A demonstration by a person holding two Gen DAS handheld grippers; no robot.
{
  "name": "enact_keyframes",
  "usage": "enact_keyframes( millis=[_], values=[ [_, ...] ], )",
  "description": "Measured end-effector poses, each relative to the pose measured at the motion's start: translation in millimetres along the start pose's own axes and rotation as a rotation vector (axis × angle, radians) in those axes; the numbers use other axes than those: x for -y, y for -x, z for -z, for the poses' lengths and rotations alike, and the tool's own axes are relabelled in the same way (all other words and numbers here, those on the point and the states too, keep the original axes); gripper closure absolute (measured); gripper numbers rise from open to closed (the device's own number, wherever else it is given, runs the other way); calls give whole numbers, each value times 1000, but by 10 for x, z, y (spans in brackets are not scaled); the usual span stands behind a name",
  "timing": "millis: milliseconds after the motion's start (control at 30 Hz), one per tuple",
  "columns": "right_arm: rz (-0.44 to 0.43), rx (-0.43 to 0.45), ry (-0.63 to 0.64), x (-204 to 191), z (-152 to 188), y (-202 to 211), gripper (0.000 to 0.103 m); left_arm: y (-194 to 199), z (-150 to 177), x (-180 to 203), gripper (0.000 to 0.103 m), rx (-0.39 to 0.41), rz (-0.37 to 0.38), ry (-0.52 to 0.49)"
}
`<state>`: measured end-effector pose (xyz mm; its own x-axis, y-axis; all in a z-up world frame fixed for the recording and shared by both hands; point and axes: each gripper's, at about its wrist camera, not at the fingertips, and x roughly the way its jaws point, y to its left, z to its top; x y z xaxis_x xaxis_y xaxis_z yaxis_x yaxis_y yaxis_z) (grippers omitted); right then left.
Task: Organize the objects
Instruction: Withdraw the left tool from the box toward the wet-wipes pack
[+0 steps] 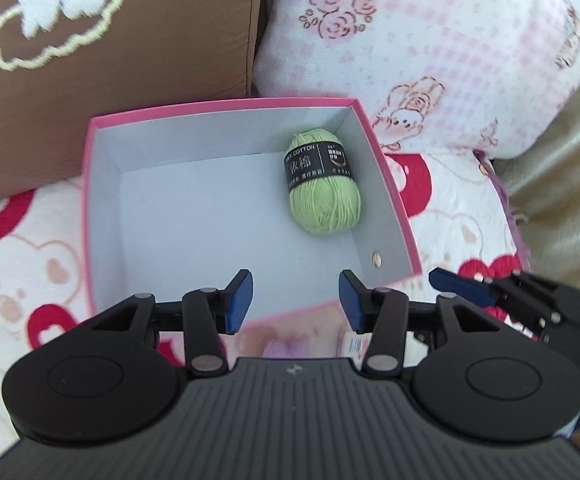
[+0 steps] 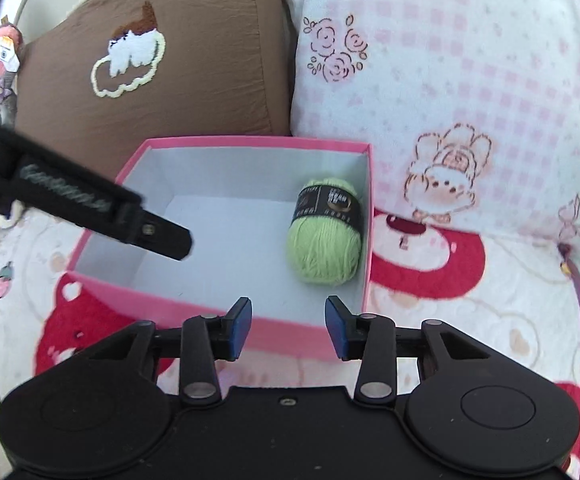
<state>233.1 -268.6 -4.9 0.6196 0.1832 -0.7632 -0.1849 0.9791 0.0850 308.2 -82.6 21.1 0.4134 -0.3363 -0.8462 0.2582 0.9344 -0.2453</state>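
Both pairs of blue-padded fingers stand partly apart with nothing between them. At the bottom of the left wrist view, the left gripper (image 1: 296,300) hangs over the near wall of the pink box (image 1: 90,216), its pads touching nothing. The right gripper (image 2: 288,328) sits at the bottom of its own view, just short of the box's near pink wall, also empty; one of its blue pads shows at the right edge of the left wrist view.

In the right wrist view the left gripper's black finger reaches in from the left edge, its tip over the box's white floor. Raised lettering runs along its side, too blurred to read.

Inside the box, in the far right corner of the floor, lies a ball of green yarn (image 1: 324,196), close to the right wall. A black paper band wraps it; the words "MILK COTTON" can be read along its edge, beside larger Chinese characters and smaller print too fine to make out.

Beyond the box, at upper left, leans a brown cushion (image 1: 150,52) embroidered with a white cloud shape. At upper right is a pink checked pillow (image 1: 450,48) printed with roses and a rabbit. Everything rests on a cream blanket (image 1: 30,248) with red bear patterns.
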Motion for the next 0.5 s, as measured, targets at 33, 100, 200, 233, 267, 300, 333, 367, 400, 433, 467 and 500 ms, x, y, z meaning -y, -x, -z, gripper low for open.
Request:
enact_keyframes(
  millis=[33,100,200,233,267,300,333,367,400,433,467,500],
  values=[
    [-2,-1,-1,-12,0,41,54,69,36,13,55,0,1,-6],
    [-8,0,-6,-48,5,138,50,208,109,32,53,3,12,-10],
    [-12,1,10,-156,28,343,40,423,222,62,49,16,25,-26],
    [-6,0,21,-189,38,388,38,484,259,73,48,20,23,-34],
    [3,-1,37,-230,52,442,37,540,293,88,48,14,14,-51],
    [8,-1,50,-262,67,482,35,592,325,103,48,9,-1,-67],
    [13,0,57,-293,83,530,33,649,357,102,48,12,-10,-72],
    [17,2,61,-324,97,579,31,698,384,96,48,14,-11,-74],
    [15,3,62,-347,112,624,29,754,415,83,48,13,-10,-73],
    [14,2,58,-363,126,663,28,800,444,66,48,12,-13,-68],
    [17,-2,49,-376,137,696,26,848,475,56,48,14,-19,-69],
    [16,-6,36,-385,147,727,24,900,510,54,47,20,-25,-79]
  ],
)
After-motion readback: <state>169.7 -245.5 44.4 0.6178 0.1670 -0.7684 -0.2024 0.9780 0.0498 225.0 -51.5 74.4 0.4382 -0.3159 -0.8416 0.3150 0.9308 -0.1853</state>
